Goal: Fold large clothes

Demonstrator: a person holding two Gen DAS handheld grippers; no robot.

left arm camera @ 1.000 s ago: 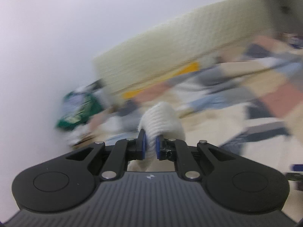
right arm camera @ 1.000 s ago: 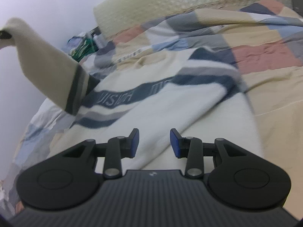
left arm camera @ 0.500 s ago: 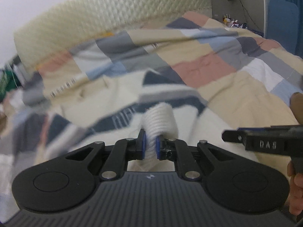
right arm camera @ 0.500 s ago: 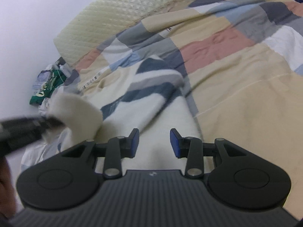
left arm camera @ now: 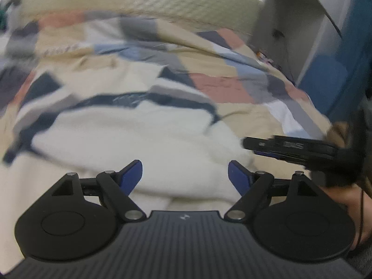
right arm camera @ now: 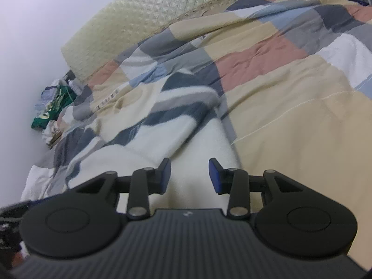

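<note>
The left gripper [left arm camera: 184,174] hovers with its jaws opening and nothing between the 2 blue pads, just above the cream fleece garment with navy and grey stripes [left arm camera: 130,137], which lies rumpled on the patchwork quilt of beige, pink, blue and grey squares [right arm camera: 290,88]. The right gripper [right arm camera: 189,174] holds its jaws part-spread and empty over the same garment's near edge. The risk, as judged here: the loosely laid sleeve may slump or bunch beyond the jaws, leaving a crooked fold.

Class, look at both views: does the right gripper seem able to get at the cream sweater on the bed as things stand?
Probably yes. The right gripper hangs open just over the sweater, and nothing lies between them.
</note>
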